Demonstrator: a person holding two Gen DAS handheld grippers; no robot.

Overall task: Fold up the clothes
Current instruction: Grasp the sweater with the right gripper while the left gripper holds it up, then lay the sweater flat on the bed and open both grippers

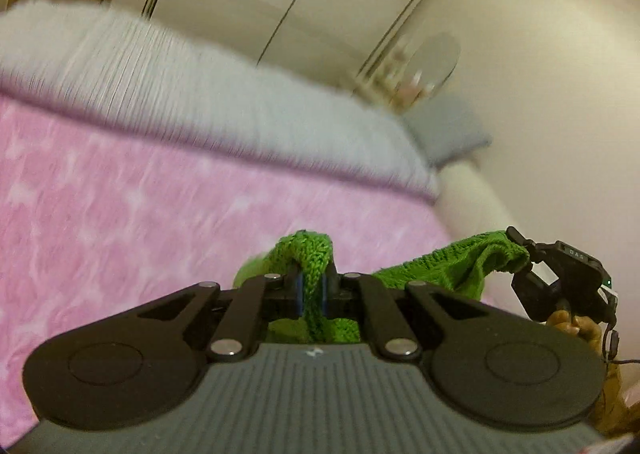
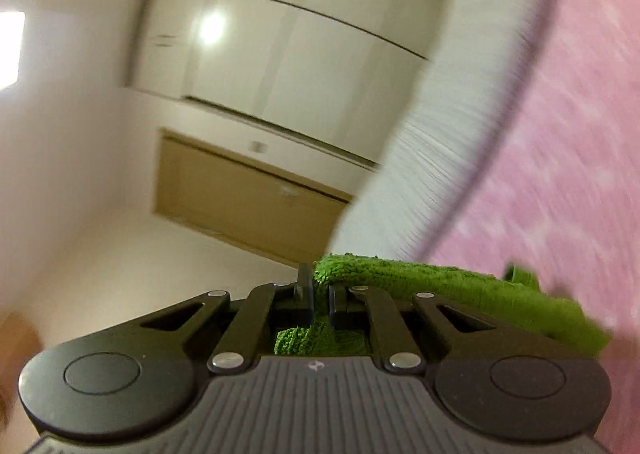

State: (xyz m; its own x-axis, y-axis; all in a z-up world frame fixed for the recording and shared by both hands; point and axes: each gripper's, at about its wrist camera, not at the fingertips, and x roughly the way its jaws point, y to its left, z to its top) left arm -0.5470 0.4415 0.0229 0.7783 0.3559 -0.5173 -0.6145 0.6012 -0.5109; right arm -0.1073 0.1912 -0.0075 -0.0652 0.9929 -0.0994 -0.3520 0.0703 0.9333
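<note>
- Left gripper was clamped on a bunched fold of the green knit garment.
- Right gripper pinched another edge of the same garment; it also showed at the right in the left wrist view.
- Garment hung stretched between both grippers, above the pink bedspread.
- White ribbed blanket lay beyond; background blurred.

Motion blur smears the pink bedspread and white wardrobe; the green cloth runs behind the right gripper's linkage
</note>
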